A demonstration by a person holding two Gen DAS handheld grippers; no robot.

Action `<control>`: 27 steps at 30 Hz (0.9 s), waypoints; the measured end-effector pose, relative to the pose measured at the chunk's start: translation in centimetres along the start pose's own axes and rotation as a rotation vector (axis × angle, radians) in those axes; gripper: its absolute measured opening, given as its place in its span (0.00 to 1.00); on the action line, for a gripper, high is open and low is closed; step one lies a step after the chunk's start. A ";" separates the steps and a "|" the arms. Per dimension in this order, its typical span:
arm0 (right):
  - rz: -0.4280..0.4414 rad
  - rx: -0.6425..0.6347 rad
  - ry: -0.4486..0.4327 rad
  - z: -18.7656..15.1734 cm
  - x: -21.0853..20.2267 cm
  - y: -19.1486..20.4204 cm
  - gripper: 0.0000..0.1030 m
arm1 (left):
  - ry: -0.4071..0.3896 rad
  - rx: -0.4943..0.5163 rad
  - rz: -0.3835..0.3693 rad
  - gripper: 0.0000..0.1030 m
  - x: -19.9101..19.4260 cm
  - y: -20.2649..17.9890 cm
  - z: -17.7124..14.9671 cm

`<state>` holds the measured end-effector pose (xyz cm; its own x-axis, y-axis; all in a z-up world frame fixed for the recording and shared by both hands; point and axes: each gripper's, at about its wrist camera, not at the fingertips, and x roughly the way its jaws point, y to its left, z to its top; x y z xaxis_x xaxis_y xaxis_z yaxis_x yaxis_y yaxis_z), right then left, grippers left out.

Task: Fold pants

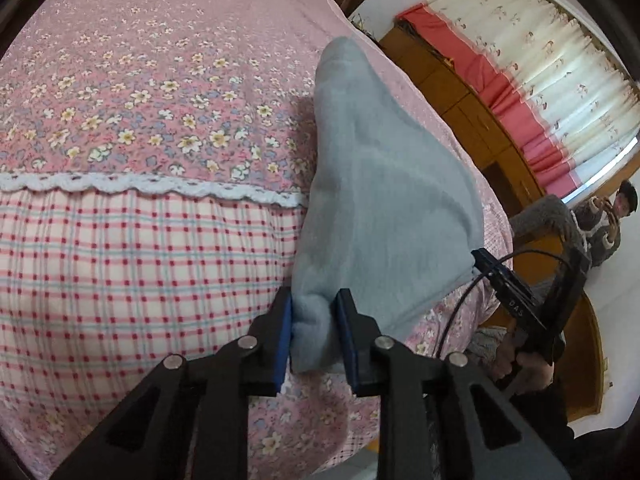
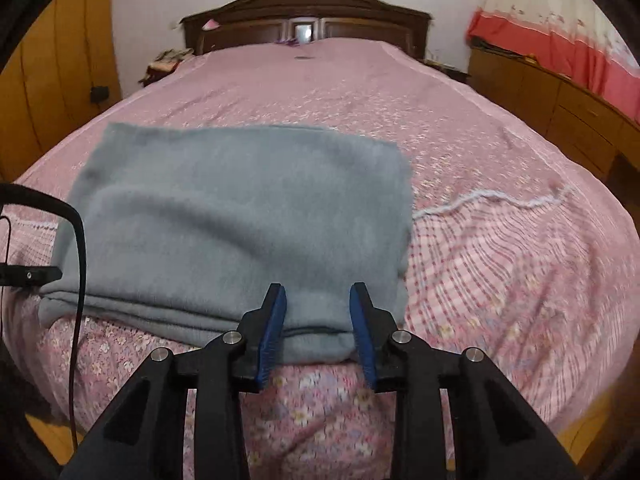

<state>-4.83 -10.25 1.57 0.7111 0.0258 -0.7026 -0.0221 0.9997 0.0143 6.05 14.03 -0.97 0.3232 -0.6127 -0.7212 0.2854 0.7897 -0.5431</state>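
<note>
The grey fleece pants (image 2: 240, 220) lie folded in a thick rectangle on the pink bed. In the left wrist view the pants (image 1: 380, 184) rise from the bedspread, and my left gripper (image 1: 314, 304) is shut on a bunched corner of them. In the right wrist view my right gripper (image 2: 318, 300) has its blue pads on both sides of the near right corner of the folded stack; the jaws stand fairly wide and the cloth between them lies flat. The right gripper also shows in the left wrist view (image 1: 486, 266), at the pants' other near corner.
The bedspread (image 1: 140, 100) is pink floral with a lace strip and a checked band (image 1: 120, 260). A dark headboard (image 2: 308, 20) is at the far end. Wooden cabinets (image 2: 560, 104) and a curtain (image 1: 540, 60) stand to the right. A person (image 1: 600, 220) sits near the window.
</note>
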 end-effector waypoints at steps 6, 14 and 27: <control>0.172 0.122 -0.101 3.3 -2.3 -1.6 0.33 | -0.041 0.073 0.051 0.22 -3.8 -0.6 -0.2; 0.134 0.245 0.266 9.8 10.3 -1.0 0.09 | -0.001 0.018 0.007 0.22 -1.9 -0.1 0.8; 0.216 -0.542 -0.205 -1.7 -6.4 19.0 0.52 | -0.004 0.013 0.009 0.24 -2.9 1.6 -1.5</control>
<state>-11.00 8.58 5.11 0.7701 0.2811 -0.5727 -0.4961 0.8282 -0.2606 4.22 17.06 -0.39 0.3291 -0.6058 -0.7244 0.2938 0.7947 -0.5311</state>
